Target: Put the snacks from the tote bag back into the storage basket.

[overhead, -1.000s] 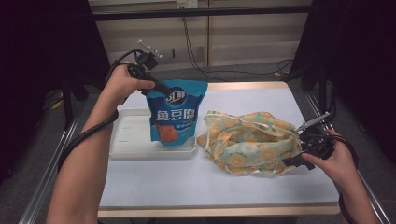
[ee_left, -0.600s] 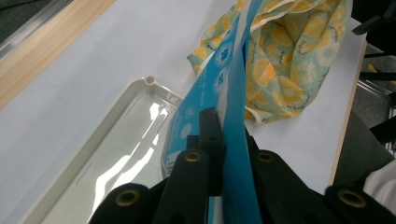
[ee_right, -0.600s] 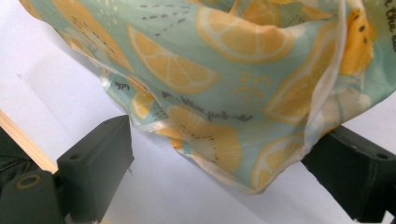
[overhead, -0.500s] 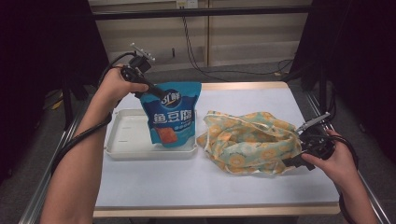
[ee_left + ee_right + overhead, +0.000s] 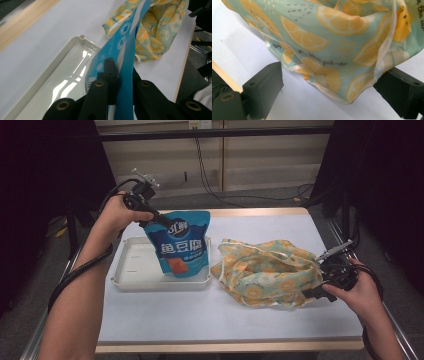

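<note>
Blue pouch [image 5: 181,245] top edge pinched in left gripper [image 5: 121,75] jaws, above white tray [image 5: 135,265]

A white-topped table [image 5: 165,320] with a wooden edge carries a shallow white tray [image 5: 135,270] at its left and a crumpled lemon-print cloth bag [image 5: 265,272] beside it.

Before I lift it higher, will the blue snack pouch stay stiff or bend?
The blue plastic snack pouch will probably flex, since its top edge curves where the left gripper pinches it. It seems light, and may swing above the white plastic tray.
</note>
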`<state>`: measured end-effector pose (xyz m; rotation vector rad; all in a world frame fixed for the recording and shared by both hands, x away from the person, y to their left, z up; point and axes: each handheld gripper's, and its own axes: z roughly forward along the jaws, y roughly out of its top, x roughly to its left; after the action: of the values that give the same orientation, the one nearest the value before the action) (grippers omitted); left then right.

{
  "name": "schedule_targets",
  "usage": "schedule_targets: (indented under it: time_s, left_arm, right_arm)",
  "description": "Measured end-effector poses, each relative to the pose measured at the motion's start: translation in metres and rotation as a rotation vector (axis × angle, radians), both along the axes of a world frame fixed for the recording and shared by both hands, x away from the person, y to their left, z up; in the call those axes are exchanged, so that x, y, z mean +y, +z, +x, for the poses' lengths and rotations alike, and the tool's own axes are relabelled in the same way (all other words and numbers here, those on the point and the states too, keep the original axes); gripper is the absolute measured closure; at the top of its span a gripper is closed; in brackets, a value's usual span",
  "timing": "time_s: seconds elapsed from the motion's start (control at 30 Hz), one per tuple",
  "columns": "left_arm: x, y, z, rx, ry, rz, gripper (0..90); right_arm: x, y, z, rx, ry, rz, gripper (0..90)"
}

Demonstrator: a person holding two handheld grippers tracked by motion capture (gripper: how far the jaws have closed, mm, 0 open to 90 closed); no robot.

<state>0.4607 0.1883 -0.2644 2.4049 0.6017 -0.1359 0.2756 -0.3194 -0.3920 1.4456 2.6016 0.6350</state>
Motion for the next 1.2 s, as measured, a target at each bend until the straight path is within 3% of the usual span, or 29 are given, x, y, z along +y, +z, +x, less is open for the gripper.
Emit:
schedule_targets:
  time_s: [0.13,0.2,0.3,0.5,0.6,0.63,0.67,0.73,0.83,0.9,0.97,1.1,1.13,1.2]
  left_arm:
    - [0.001,-0.001,-0.004,0.015,0.015,0.01,69.9]
    - [0.001,0.0,-0.007,0.012,0.003,0.037,63.9]
    - [0.001,-0.001,-0.01,-0.007,0.014,0.077,53.6]
    - [0.007,-0.003,-0.014,-0.038,0.045,0.108,39.8]
    - [0.011,-0.006,-0.017,-0.046,0.058,0.105,33.1]
    - [0.011,-0.007,-0.02,-0.043,0.085,0.094,31.2]
    - [0.014,-0.008,-0.02,-0.059,0.063,0.115,29.2]
    - [0.016,-0.01,-0.024,-0.067,0.069,0.111,26.6]
    - [0.021,-0.015,-0.028,-0.08,0.103,0.116,22.9]
    - [0.022,-0.02,-0.033,-0.073,0.149,0.083,20.9]
    - [0.025,-0.023,-0.034,-0.084,0.138,0.091,19.0]
    - [0.028,-0.032,-0.041,-0.082,0.182,0.054,16.3]
    - [0.031,-0.033,-0.041,-0.082,0.163,0.062,16.2]
    - [0.033,-0.037,-0.043,-0.082,0.183,0.05,14.8]
  right_arm:
    - [0.0,0.001,0.0,-0.006,0.008,0.001,9.3]
    - [0.0,0.0,0.0,-0.002,0.006,0.0,9.2]
    - [0.0,-0.001,-0.001,0.011,-0.004,-0.004,9.2]
    - [-0.003,0.0,-0.002,0.0,-0.005,-0.005,9.3]
    - [-0.005,0.0,-0.003,-0.003,-0.012,0.008,9.3]
    - [-0.005,0.0,-0.003,-0.008,-0.013,0.004,9.3]
    - [-0.005,0.001,-0.004,0.004,-0.017,0.002,9.2]
    - [-0.006,0.001,-0.004,0.0,-0.014,0.002,9.3]
    - [-0.006,0.001,-0.005,-0.004,-0.012,0.006,9.3]
    - [-0.005,0.002,-0.005,-0.002,-0.016,0.006,9.2]
    - [-0.005,0.001,-0.005,-0.002,-0.012,0.008,9.2]
    - [-0.006,0.001,-0.005,0.0,-0.014,0.003,9.2]
    - [-0.006,0.001,-0.005,-0.001,-0.012,0.005,9.3]
    - [-0.006,0.0,-0.005,-0.006,-0.022,0.013,9.2]
